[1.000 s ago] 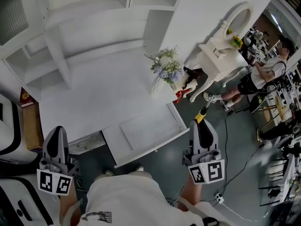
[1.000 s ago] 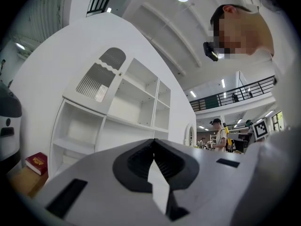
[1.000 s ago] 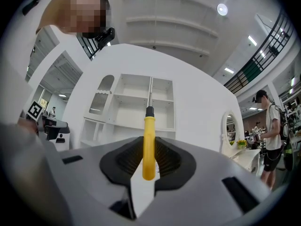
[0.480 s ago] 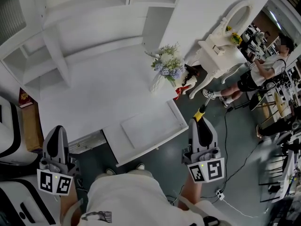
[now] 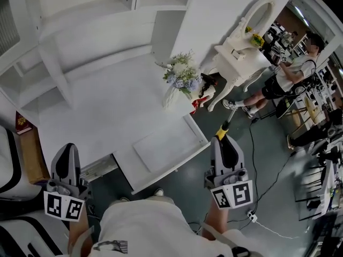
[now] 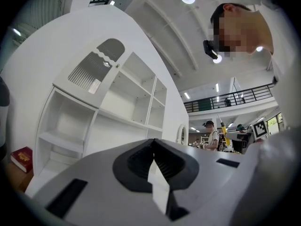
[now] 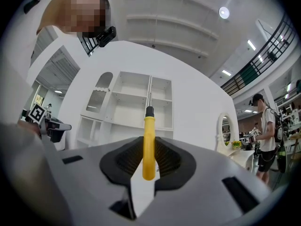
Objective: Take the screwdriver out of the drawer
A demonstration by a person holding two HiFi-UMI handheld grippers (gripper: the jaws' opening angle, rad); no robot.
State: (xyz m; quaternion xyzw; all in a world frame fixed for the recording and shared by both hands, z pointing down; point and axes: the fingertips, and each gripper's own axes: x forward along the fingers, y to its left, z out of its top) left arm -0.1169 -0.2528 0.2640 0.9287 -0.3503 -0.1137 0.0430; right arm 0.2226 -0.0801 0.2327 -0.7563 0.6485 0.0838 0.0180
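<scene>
Seen from above the person's head, a white desk [image 5: 107,108] fills the upper left of the scene. A white shelf unit [image 5: 80,25] rises behind it at 11 o'clock. A shallow drawer [image 5: 163,150] stands pulled out from the desk's front edge, just below centre at 6 o'clock.

The right gripper [image 5: 220,140] sits at 5 o'clock, just beside the drawer's right side and over the dark floor [image 5: 268,159]. Its jaws are clenched on the yellow handle of the screwdriver [image 7: 148,145]. In the right gripper view the handle stands upright between the jaws. Its black collar and thin metal shaft stick out past the jaw tips toward 12 o'clock. The screwdriver is outside the drawer, at the drawer's 3 o'clock.

The left gripper [image 5: 65,150] sits at 8 o'clock, in front of the desk's left part and well apart from the drawer. In the left gripper view its jaws are pressed together and empty.

A bunch of pale flowers [image 5: 180,75] stands on the desk's right end, at 12 o'clock from the drawer. A white dressing table [image 5: 241,50] with an oval mirror [image 5: 258,14] stands at 1 o'clock. A person [image 5: 289,76] in a light shirt and dark shorts stands beyond it at 2 o'clock. A red book [image 5: 21,121] lies at 9 o'clock, beside the desk's left edge.
</scene>
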